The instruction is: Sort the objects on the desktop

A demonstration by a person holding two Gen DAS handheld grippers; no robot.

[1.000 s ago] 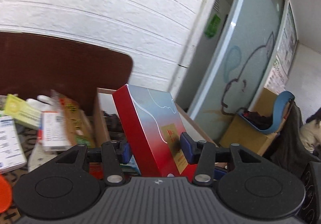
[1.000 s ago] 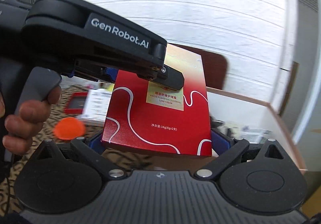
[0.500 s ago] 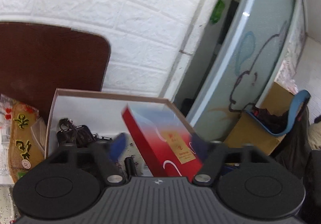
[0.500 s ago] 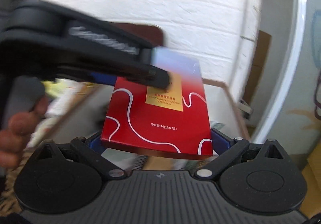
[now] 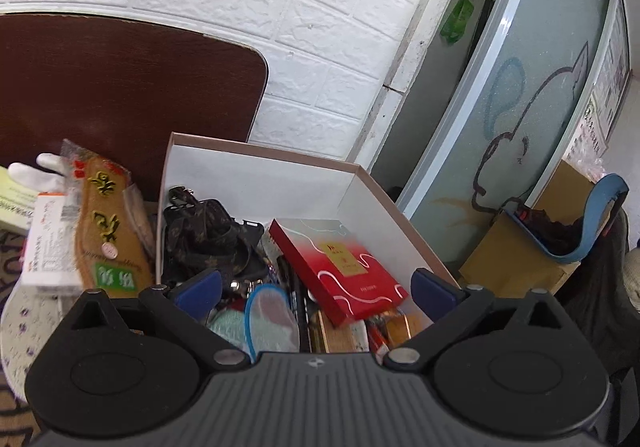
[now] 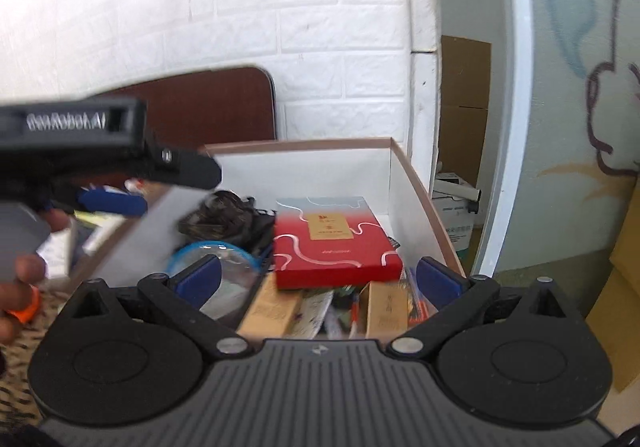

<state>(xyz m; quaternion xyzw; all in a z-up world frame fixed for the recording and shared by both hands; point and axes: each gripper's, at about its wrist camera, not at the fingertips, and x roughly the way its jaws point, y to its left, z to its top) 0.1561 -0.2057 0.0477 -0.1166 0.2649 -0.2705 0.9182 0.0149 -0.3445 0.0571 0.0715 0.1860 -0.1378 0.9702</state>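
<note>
Inside the cardboard box, the red carton now lies on top of the other contents; one second ago it was clamped between the fingers of both grippers and held in the air above the desk. Both tools have since let go. The left gripper has its jaws spread wide with nothing between them, and the right gripper is likewise spread and empty.

The red carton is flat and rectangular, red with white wavy lines, fading to pale blue-grey at its far end, with a gold label panel near the centre. It rests tilted, its near edge propped on smaller items.

The cardboard box has white inner walls and a brown rim. Its contents include a dark brown patterned strap bundle at the far left, a round clear lid with a blue rim near the left side, and tan cartons at the near end.

Outside the box, to its left, a tan snack packet leans against the box wall.
</note>
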